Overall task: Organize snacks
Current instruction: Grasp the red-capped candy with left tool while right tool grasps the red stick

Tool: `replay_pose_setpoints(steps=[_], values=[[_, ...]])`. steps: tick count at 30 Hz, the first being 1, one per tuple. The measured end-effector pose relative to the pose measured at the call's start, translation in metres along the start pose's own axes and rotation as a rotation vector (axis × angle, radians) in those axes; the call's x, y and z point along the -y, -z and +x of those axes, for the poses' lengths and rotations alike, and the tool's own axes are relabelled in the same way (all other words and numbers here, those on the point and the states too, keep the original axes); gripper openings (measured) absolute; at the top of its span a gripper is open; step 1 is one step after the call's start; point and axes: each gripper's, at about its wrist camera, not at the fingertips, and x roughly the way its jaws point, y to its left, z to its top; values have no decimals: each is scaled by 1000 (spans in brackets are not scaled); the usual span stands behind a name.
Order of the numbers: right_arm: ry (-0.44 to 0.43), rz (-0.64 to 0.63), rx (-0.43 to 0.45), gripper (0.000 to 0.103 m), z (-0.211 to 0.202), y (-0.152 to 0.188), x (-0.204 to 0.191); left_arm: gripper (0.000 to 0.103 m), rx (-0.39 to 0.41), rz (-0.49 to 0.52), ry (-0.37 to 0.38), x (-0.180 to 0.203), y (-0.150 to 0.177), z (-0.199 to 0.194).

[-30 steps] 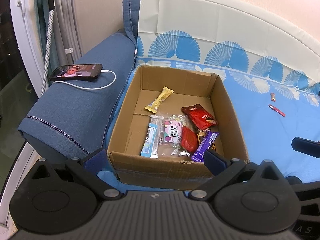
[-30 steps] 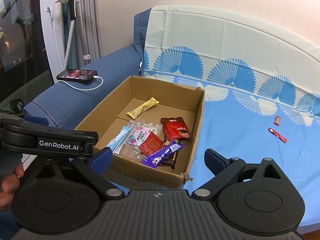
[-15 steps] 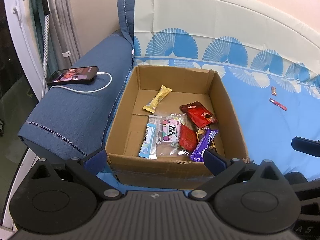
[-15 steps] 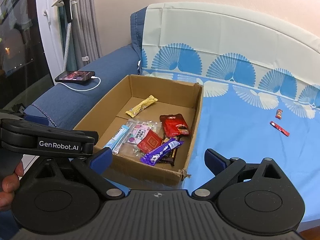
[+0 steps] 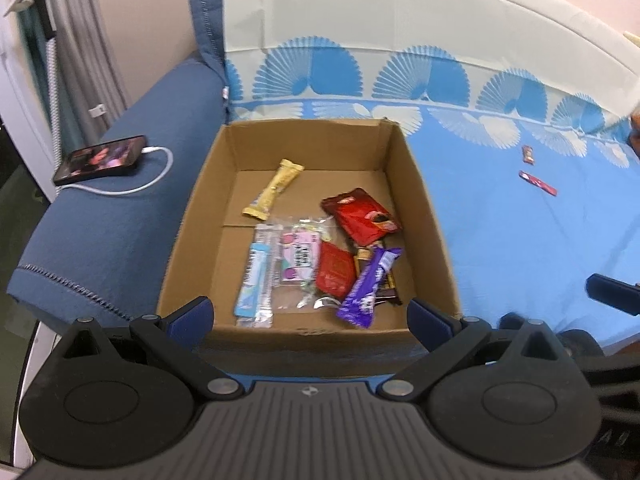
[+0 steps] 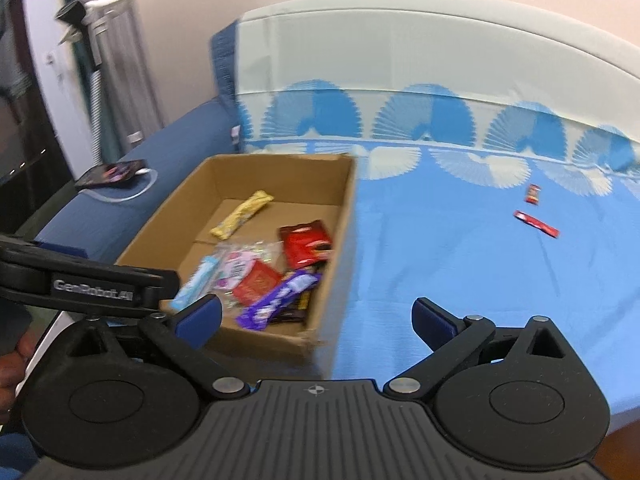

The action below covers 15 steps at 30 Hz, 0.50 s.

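Observation:
An open cardboard box [image 5: 428,216] [image 6: 340,240] stands on the blue sheet and holds several snacks: a yellow bar [image 5: 274,193], a red pouch [image 5: 360,216], a purple bar [image 5: 370,286] and a light blue stick [image 5: 256,276]. Two small red snacks [image 6: 536,224] [image 5: 538,183] lie loose on the sheet far right of the box. My left gripper [image 5: 310,316] is open and empty over the box's near edge. My right gripper [image 6: 316,316] is open and empty, near the box's front right corner.
A phone [image 5: 100,159] on a white cable lies on the blue sofa arm [image 5: 100,240] left of the box. The sofa back rises behind. The left gripper's body [image 6: 92,284] shows at the left of the right wrist view.
Both grippers have drawn back and swung to the right; the box sits further left in the right wrist view. Both stay open and empty.

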Motion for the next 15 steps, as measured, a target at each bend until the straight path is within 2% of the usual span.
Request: replay_pose_setpoints(steps=[6,9,12,15], values=[[134,97,15,101,4,-2,65,103,-34,74,33,34,-19,13],[216,145,19,102,14,-6,108,103,-73,67,74,48,-34,24],[288,160,35,102,33,-15,152,103,-109,37,107,59,-53,39],[345,141,52,102,67,-27,198,103,-106,44,95,73,-77,56]])
